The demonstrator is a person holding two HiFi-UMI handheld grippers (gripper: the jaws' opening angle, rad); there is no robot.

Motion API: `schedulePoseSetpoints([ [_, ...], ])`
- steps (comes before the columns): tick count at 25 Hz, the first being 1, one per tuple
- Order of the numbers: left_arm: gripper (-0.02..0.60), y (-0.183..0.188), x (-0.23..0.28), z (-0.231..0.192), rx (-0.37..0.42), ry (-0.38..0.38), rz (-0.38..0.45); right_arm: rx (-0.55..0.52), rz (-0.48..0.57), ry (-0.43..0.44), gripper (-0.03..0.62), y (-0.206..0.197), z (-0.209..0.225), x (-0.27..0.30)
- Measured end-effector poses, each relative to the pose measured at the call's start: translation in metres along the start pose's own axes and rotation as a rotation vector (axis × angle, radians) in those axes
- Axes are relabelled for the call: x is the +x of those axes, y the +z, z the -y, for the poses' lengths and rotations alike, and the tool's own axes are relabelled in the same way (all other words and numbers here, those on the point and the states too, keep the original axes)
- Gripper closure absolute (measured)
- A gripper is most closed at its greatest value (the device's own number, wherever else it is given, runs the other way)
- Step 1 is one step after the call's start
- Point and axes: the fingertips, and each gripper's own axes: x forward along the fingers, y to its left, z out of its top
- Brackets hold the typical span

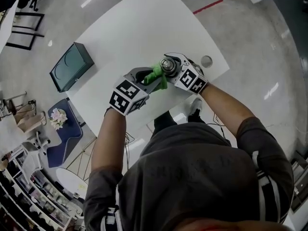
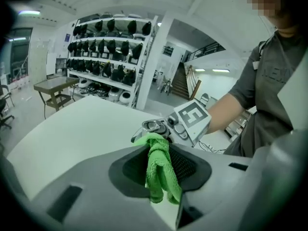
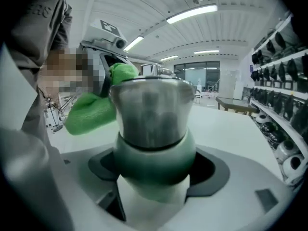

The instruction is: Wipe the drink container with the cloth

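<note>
The drink container [image 3: 153,143] is a bottle with a pale green body and a steel top [image 1: 168,65]. My right gripper [image 3: 154,177] is shut on its green body and holds it over the white table [image 1: 130,37]. The left gripper [image 2: 161,177] is shut on a bright green cloth [image 2: 161,170], bunched between its jaws. The cloth [image 1: 158,76] presses against the side of the bottle's steel top, and in the right gripper view the cloth [image 3: 94,110] sits at the bottle's left. In the left gripper view the bottle's open mouth [image 2: 153,127] shows just beyond the cloth.
A round lid [image 1: 206,60] lies on the table near its right edge. A dark green box [image 1: 71,66] sits at the table's left edge. Shelves of dark goods [image 2: 108,57] stand beyond the table.
</note>
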Motion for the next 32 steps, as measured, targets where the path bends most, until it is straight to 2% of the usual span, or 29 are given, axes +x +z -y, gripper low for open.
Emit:
schedulePoseSetpoints([
  [4,0.48,0.003,-0.011,-0.007,-0.041,0.059,0.039,0.059,-0.022,-0.081,0.215,-0.001,0.002,0.005],
  [6,0.48,0.012,-0.023,-0.009,-0.027,0.094,0.062,0.07,-0.031,-0.053,0.187,0.001,-0.003,0.003],
  [8,0.479,0.026,-0.035,-0.008,0.033,0.132,0.073,0.053,-0.03,-0.01,0.168,0.001,-0.009,-0.001],
  [10,0.479,0.045,-0.042,-0.001,0.156,0.158,0.068,0.02,-0.026,0.004,0.166,0.0,-0.01,-0.004],
  [11,0.479,0.055,-0.041,0.007,0.248,0.161,0.053,0.007,-0.024,-0.001,0.172,-0.001,-0.008,-0.005],
  [12,0.479,0.063,-0.035,0.016,0.355,0.158,0.027,0.002,-0.02,-0.009,0.208,-0.002,-0.005,-0.006],
  [14,0.48,0.068,-0.012,0.035,0.574,0.14,-0.066,0.006,-0.012,-0.015,0.227,-0.004,-0.002,-0.006],
  [16,0.479,0.058,0.018,0.044,0.765,0.136,-0.191,-0.011,-0.005,-0.015,0.229,-0.003,0.0,-0.004],
  [18,0.48,0.045,0.043,0.04,0.899,0.166,-0.278,-0.022,-0.001,-0.013,0.23,-0.004,-0.001,-0.003],
  [19,0.479,0.044,0.05,0.039,0.931,0.182,-0.288,-0.021,-0.002,-0.012,0.23,-0.004,-0.001,-0.004],
  [21,0.476,0.05,0.058,0.038,0.945,0.21,-0.281,-0.019,-0.001,-0.012,0.23,-0.003,-0.001,-0.006],
  [23,0.471,0.057,0.06,0.035,0.911,0.227,-0.266,-0.021,0.001,-0.014,0.23,-0.002,0.0,-0.008],
  [28,0.472,0.074,0.051,0.012,0.714,0.251,-0.205,-0.022,0.0,-0.016,0.232,-0.001,0.0,-0.011],
  [32,0.472,0.076,0.041,-0.003,0.59,0.229,-0.172,-0.026,0.001,-0.015,0.231,-0.001,0.0,-0.01],
])
